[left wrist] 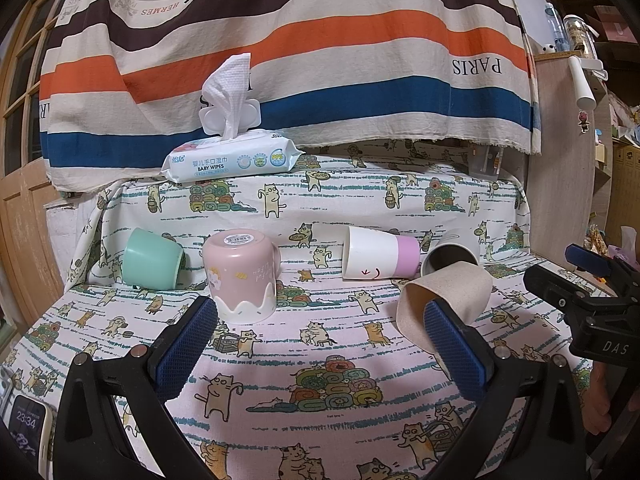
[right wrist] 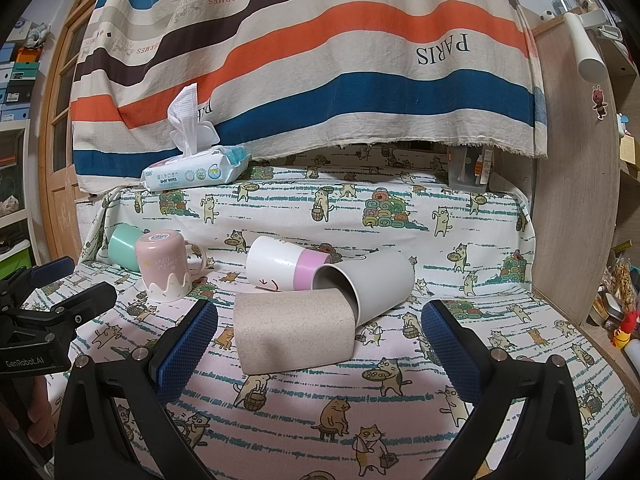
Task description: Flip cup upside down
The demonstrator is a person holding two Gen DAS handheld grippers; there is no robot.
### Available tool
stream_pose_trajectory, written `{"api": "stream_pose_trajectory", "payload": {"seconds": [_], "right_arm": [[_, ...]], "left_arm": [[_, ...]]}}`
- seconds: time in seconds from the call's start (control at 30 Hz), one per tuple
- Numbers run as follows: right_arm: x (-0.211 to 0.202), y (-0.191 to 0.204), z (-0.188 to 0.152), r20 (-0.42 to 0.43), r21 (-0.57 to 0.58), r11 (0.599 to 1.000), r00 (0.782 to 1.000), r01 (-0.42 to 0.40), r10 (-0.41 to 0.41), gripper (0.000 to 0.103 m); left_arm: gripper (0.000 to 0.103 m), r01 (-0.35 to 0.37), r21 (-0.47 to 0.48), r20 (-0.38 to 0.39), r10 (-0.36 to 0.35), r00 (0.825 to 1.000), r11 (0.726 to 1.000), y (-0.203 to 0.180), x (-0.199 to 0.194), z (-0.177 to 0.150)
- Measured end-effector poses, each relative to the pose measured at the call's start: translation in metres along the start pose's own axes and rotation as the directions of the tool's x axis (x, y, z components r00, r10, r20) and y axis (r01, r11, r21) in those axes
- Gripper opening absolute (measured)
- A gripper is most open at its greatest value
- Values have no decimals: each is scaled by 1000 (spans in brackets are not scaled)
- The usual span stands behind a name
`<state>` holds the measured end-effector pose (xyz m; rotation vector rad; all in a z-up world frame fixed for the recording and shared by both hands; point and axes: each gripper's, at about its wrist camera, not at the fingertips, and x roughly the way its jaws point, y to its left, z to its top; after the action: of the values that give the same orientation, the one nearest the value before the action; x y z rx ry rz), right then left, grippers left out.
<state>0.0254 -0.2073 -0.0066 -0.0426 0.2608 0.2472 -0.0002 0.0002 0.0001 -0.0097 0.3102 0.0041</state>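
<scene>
Tongs on both sides, left gripper [left wrist: 320,340] and right gripper [right wrist: 320,340], gape wide and empty, the right framing the toppled beige cup [right wrist: 294,330] for grasping.

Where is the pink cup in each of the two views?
Left wrist view: the pink cup stands upside down, left of centre, just beyond the left claw's left finger, right of the green cup.
Right wrist view: the pink cup is at the far left, mid-height, again beside the green cup.
Shared landmark: the wipes pack on the ledge behind it.
</scene>
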Motion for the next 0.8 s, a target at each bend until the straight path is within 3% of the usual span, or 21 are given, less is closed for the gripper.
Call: {"api": "stream_pose_trajectory", "payload": {"seconds": [0.67, 0.8], "right_arm": [[0, -1, 1, -1, -1, 1000, 1000, 3, -3, 103], [-1, -5, 1, -1, 13, 1000, 1000, 27, -27, 103]], "left_arm": [[103, 0, 0, 0, 0, 1000, 1000, 0, 0, 0], [103, 41, -11, -36, -41, 999, 999, 13, 3, -2]]}}
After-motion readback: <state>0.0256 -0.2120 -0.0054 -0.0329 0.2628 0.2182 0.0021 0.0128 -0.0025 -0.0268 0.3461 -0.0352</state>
